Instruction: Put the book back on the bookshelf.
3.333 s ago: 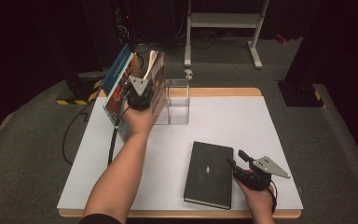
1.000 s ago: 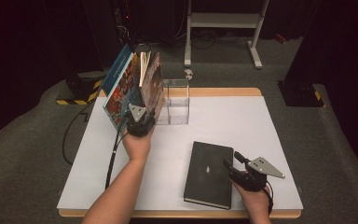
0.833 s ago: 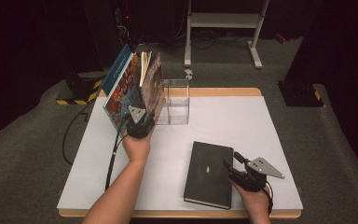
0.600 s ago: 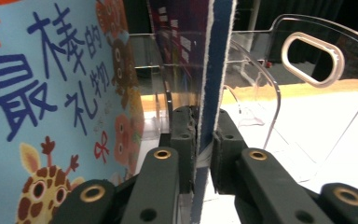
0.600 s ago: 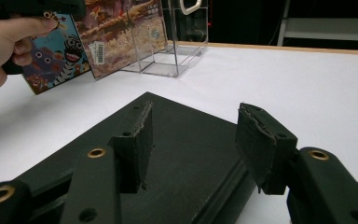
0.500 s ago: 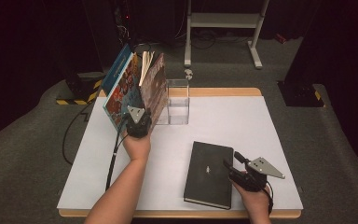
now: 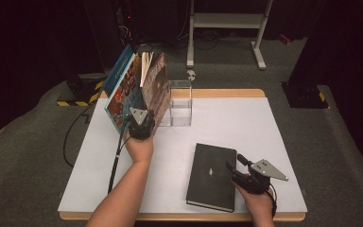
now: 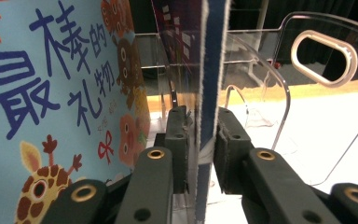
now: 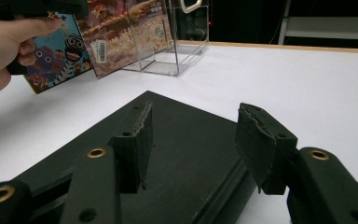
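Note:
Several picture books lean in a clear acrylic rack at the table's back left. My left gripper is at their near lower edge. In the left gripper view its jaws have just been opening. A thin book's blue edge stands between them, with a sliver of gap at the left pad. A pale-blue cover with a giraffe is at the left. A black notebook lies flat near the front. My right gripper stands open over its near right corner, pads apart.
The white table has bare room at the right and back right. The rack's clear dividers have a handle slot. In the right gripper view the other hand sits by the books. Beyond the table stand a white frame and cables.
Since the oldest frame my left gripper has drawn back toward me to the books' near edge, and the books stand taller. Over the last second both hands keep still.

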`<move>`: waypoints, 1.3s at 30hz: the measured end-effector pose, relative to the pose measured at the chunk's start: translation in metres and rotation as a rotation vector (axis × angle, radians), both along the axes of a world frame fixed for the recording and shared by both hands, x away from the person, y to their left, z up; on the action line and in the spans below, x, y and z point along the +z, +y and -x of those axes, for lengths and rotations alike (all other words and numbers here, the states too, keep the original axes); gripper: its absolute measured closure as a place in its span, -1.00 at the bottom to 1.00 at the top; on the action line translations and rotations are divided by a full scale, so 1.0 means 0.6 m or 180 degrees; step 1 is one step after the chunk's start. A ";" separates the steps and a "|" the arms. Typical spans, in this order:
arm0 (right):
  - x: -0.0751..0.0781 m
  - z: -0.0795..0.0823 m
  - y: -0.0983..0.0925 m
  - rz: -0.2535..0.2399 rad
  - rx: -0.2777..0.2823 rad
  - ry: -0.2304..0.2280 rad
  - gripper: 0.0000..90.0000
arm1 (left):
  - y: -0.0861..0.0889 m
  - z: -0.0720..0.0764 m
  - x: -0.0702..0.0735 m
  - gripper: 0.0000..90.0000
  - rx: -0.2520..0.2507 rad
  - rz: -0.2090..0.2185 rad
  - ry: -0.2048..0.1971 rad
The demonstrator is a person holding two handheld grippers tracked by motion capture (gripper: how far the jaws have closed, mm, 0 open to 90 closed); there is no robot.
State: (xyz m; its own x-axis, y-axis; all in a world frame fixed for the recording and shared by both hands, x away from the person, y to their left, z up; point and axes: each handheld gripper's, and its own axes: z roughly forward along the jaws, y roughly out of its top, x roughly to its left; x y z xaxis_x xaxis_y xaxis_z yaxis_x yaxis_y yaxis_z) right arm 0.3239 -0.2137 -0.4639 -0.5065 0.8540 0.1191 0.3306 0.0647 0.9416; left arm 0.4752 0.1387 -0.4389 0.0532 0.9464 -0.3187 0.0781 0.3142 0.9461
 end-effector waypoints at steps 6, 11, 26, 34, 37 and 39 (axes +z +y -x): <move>0.002 0.000 -0.001 0.0002 -0.0012 -0.0006 0.01 | 0.000 0.004 -0.002 0.57 -0.0034 -0.0072 -0.0011; -0.001 0.000 0.001 0.0019 0.0004 0.0010 0.00 | -0.001 0.008 -0.002 0.43 -0.0072 -0.0091 0.0000; 0.001 0.000 -0.001 0.0017 0.0009 0.0016 0.00 | 0.000 0.025 -0.004 0.17 -0.0179 -0.0137 0.0037; 0.002 0.000 0.002 0.0028 0.0033 0.0014 0.00 | -0.001 0.052 -0.007 0.04 -0.0323 -0.0210 0.0116; 0.002 0.000 0.002 0.0040 0.0030 0.0012 -0.01 | -0.004 0.064 -0.008 0.03 -0.0417 -0.0179 0.0140; 0.001 0.000 0.001 0.0023 0.0024 0.0024 -0.01 | -0.005 0.074 -0.009 0.00 -0.0450 -0.0176 0.0128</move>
State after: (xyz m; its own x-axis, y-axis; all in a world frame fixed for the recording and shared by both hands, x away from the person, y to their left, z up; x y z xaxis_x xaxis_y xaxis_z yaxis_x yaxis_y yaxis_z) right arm 0.3240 -0.2133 -0.4632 -0.5119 0.8511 0.1168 0.3371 0.0739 0.9385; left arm 0.4308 0.1355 -0.4444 0.1754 0.9465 -0.2710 0.1561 0.2450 0.9569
